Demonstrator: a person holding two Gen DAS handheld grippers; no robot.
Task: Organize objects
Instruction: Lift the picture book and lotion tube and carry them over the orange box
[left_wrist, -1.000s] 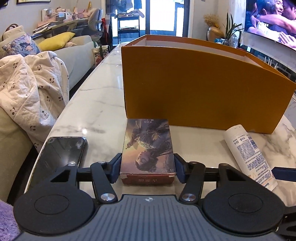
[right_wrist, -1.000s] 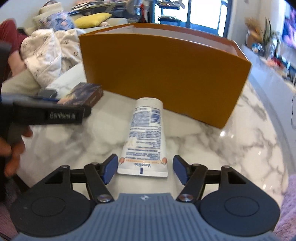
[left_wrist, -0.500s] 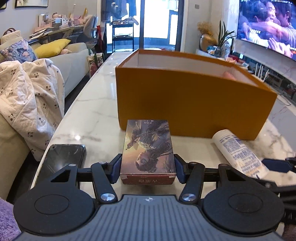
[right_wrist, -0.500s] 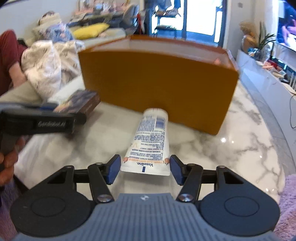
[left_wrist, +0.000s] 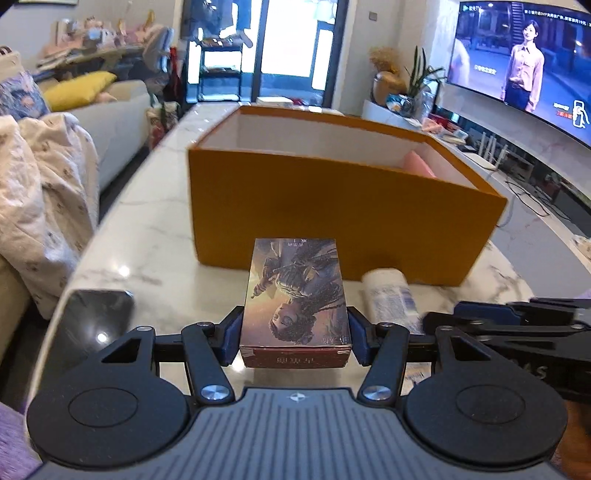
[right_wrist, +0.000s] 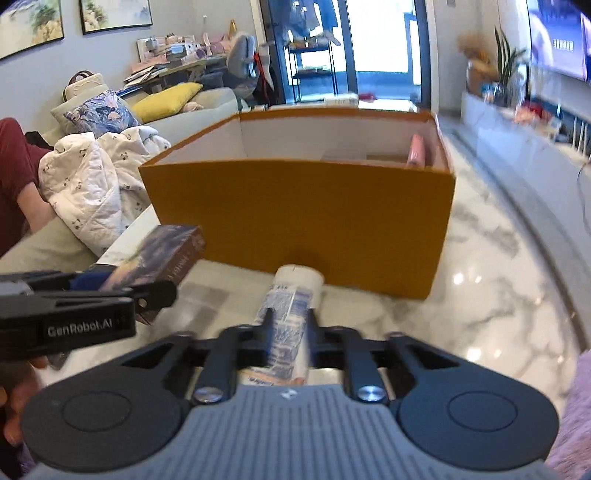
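1. Now squeezing a picture card box tight in the left gripper, blue pads on both sides, lifted off the marble table.
2. Closing the right gripper on a white lotion tube, tube between the jaws with both fingers against its sides, cap end pointing at the orange box.
3. Sitting open just past both grippers: that orange box, with something pink in its right corner.
4. Lying flat by the table's left edge: a dark phone.
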